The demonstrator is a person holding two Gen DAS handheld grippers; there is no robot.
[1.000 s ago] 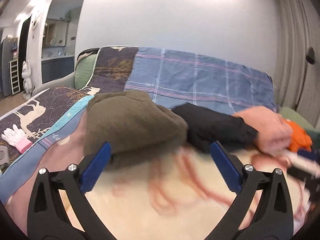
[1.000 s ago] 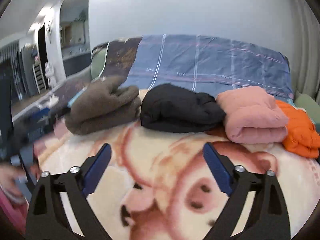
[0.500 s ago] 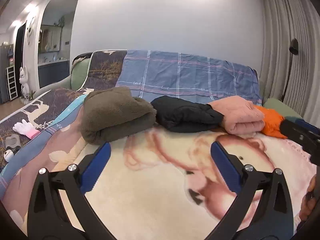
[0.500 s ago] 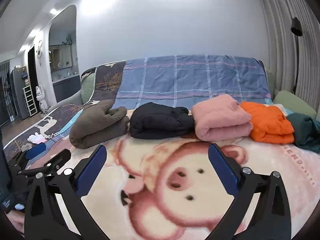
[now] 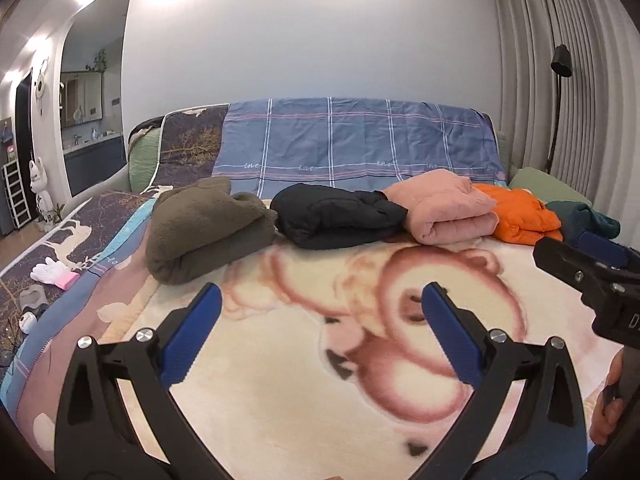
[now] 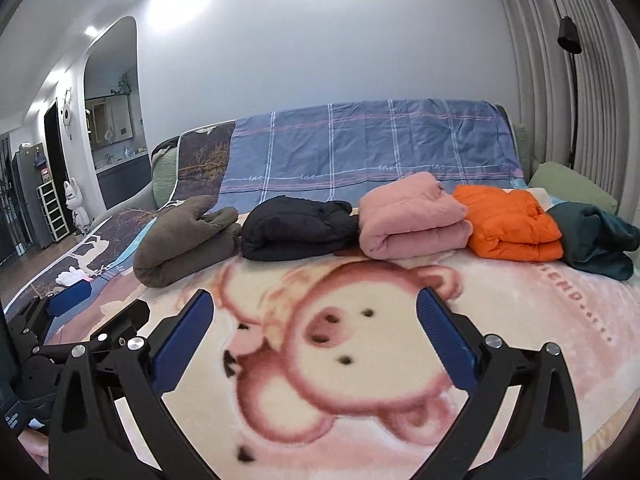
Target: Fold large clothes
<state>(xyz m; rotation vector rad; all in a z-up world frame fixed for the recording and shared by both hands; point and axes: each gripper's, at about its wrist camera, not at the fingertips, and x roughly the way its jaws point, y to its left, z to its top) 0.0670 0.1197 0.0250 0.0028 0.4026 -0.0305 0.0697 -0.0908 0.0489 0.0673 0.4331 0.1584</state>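
Both grippers farther back now, jaws wide, empty; folded clothes point(image 6: 412, 218) in a neat row.

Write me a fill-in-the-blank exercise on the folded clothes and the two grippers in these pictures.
1. The black bundle lies between the olive-brown bundle and the ____ bundle.
2. The orange jacket has the ____ garment on its right.
3. The left gripper and the right gripper both have their fingers ____.
4. The blanket under the clothes shows a cartoon ____.

Missing words: pink; teal; open; pig
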